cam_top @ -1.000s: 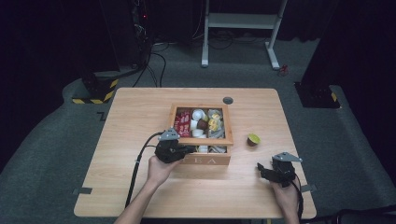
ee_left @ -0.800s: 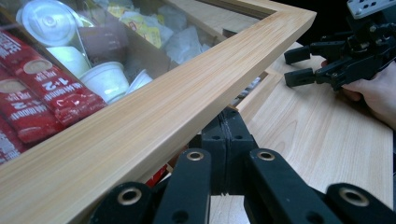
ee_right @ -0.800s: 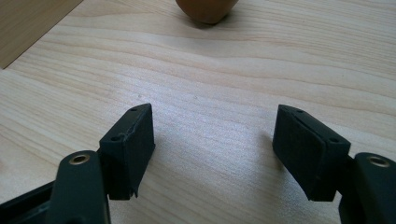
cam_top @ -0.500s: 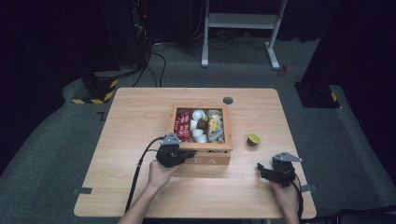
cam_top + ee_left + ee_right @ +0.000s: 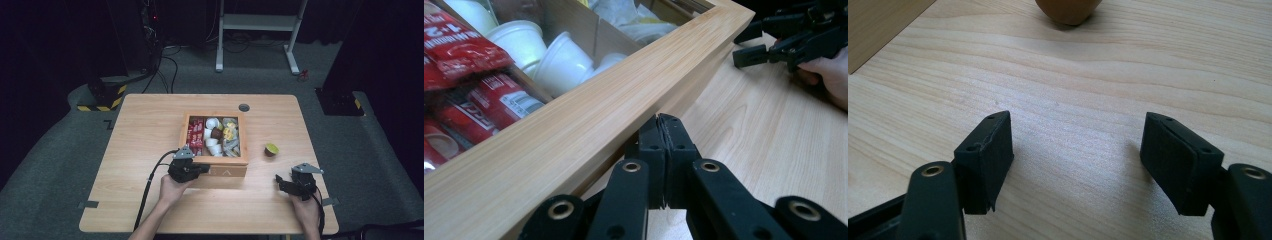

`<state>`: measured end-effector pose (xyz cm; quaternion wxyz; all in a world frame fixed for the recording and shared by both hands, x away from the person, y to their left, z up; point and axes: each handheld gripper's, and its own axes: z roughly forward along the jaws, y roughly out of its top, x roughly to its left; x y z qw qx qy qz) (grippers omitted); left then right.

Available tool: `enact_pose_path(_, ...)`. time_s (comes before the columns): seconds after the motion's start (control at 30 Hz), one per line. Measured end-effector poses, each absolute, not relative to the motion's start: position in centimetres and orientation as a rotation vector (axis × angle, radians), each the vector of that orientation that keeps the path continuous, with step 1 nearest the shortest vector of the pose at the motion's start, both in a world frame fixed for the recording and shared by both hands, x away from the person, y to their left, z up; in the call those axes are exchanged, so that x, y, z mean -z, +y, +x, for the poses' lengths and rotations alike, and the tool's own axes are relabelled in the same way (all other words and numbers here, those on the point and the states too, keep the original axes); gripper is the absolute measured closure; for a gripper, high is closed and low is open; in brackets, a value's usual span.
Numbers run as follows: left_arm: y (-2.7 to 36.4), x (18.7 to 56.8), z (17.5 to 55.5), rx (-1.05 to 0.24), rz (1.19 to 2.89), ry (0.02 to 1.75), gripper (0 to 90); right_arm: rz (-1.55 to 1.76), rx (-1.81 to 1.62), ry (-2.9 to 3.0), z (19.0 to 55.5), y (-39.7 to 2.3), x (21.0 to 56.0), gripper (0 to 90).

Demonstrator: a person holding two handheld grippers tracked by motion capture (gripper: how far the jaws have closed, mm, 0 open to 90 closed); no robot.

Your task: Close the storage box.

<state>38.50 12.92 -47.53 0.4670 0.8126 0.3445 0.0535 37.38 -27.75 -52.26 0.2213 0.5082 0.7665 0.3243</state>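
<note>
An open wooden box (image 5: 215,160) sits mid-table, holding red packets (image 5: 195,134), white cups (image 5: 210,141) and yellowish items (image 5: 229,133). My left gripper (image 5: 204,169) is shut with nothing between its jaws, and its tips lie against the box's front wall near the left corner. In the left gripper view the shut tips (image 5: 667,125) sit just under the box rim (image 5: 589,115), with red packets (image 5: 469,75) and white cups (image 5: 559,60) inside. My right gripper (image 5: 278,181) rests open on the table at the front right. Its jaws (image 5: 1075,155) stand wide apart over bare wood.
A small brown cup with a green top (image 5: 271,149) stands right of the box, and its base (image 5: 1068,10) lies ahead of the right gripper. A round grommet (image 5: 244,107) lies behind the box. Black cables trail from both grippers toward the front edge.
The left gripper has drawn slightly toward the person along the box's front left corner. The right gripper has stayed put.
</note>
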Motion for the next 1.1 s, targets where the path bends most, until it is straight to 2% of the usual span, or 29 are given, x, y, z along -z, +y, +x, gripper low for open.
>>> enact_pose_path(0.33,13.1,48.1,38.4,-0.103,1.998,0.832,87.0,1.407,-0.895,2.116,37.4,-27.7,52.3,29.3)
enact_pose_path(0.53,13.6,47.1,37.9,-0.109,1.974,0.818,82.6,1.407,-0.895,2.116,37.4,-27.7,52.3,29.3)
enact_pose_path(0.8,15.7,45.8,37.9,-0.122,1.844,0.855,69.6,1.407,-0.895,2.116,37.4,-27.7,52.3,29.3)
enact_pose_path(1.1,18.0,45.0,37.9,-0.195,1.774,0.905,60.4,1.407,-0.895,2.116,37.4,-27.7,52.3,29.3)
